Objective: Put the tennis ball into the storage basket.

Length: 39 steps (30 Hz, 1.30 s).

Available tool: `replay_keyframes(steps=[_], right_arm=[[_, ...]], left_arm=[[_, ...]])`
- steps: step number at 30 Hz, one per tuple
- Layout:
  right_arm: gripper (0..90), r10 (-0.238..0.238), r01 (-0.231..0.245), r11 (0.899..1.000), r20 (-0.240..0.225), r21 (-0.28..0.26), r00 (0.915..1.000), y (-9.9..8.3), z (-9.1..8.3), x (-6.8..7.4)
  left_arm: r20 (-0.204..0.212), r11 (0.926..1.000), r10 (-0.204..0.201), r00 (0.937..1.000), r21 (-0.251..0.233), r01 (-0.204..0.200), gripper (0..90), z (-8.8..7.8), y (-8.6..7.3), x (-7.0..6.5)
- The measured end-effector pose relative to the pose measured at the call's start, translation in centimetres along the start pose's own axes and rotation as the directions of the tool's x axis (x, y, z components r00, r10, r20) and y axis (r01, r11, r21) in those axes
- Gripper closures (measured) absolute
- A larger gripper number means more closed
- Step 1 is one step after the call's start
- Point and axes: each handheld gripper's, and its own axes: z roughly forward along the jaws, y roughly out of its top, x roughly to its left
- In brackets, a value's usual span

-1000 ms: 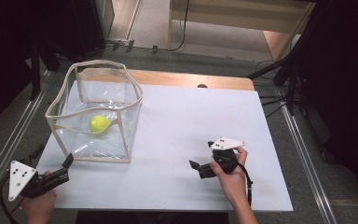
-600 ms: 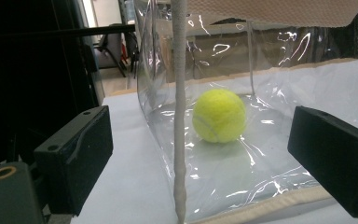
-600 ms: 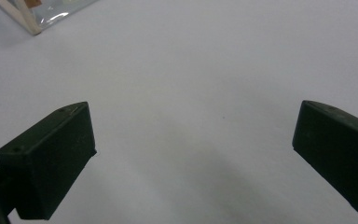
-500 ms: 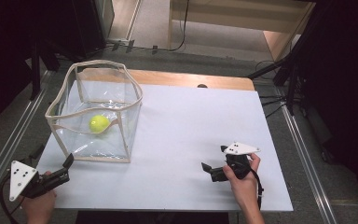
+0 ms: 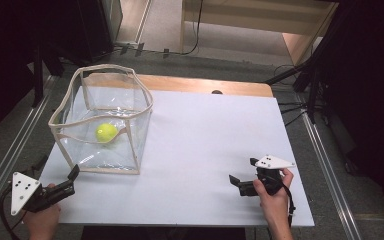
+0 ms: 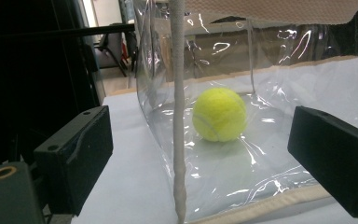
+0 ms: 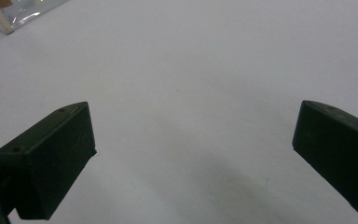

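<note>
Grippers wait with jaws apart as we judge the left gripper (image 5: 69,176) should clear the clear bin's (image 5: 145,95) rim before reaching its tennis ball (image 5: 106,132), right gripper (image 5: 244,180) idle.

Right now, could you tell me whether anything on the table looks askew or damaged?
Only the clear bag: its cream rim sags and bends unevenly instead of holding a square. The tennis ball rests inside on its floor. Nothing looks spilled or broken.
</note>
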Motion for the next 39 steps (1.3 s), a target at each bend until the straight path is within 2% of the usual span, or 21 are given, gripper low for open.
replay_keyframes(steps=[10, 20, 29, 34, 39], right_arm=[[0.0, 0.038, -0.037, 0.999, 0.030, -0.014, 0.9988, -1.2, -1.4, -1.6], [0.0, 0.065, -0.062, 0.996, 0.048, -0.056, 0.9967, -2.4, -2.6, -2.8], [0.0, 0.098, -0.090, 0.988, 0.066, -0.122, 0.9930, -3.3, -3.6, -3.7], [0.0, 0.109, -0.096, 0.980, 0.067, -0.176, 0.9918, -4.0, -4.1, -4.1], [0.0, 0.106, -0.089, 0.979, 0.088, -0.186, 0.9905, -4.3, -3.9, -4.2]], left_arm=[[-0.001, 1.0000, 0.003, 1.0000, -0.003, -0.003, 6.9, 0.0, 0.0, -0.1], [0.002, 1.0000, 0.005, 1.0000, -0.003, -0.005, 6.9, 0.0, 0.0, -0.1], [0.002, 1.0000, 0.002, 1.0000, -0.003, -0.002, 6.9, 0.0, 0.0, 0.0], [0.003, 1.0000, -0.001, 1.0000, -0.002, 0.001, 6.9, 0.0, 0.0, 0.0], [0.004, 1.0000, -0.004, 1.0000, -0.004, 0.004, 6.9, 0.0, 0.0, 0.1]])
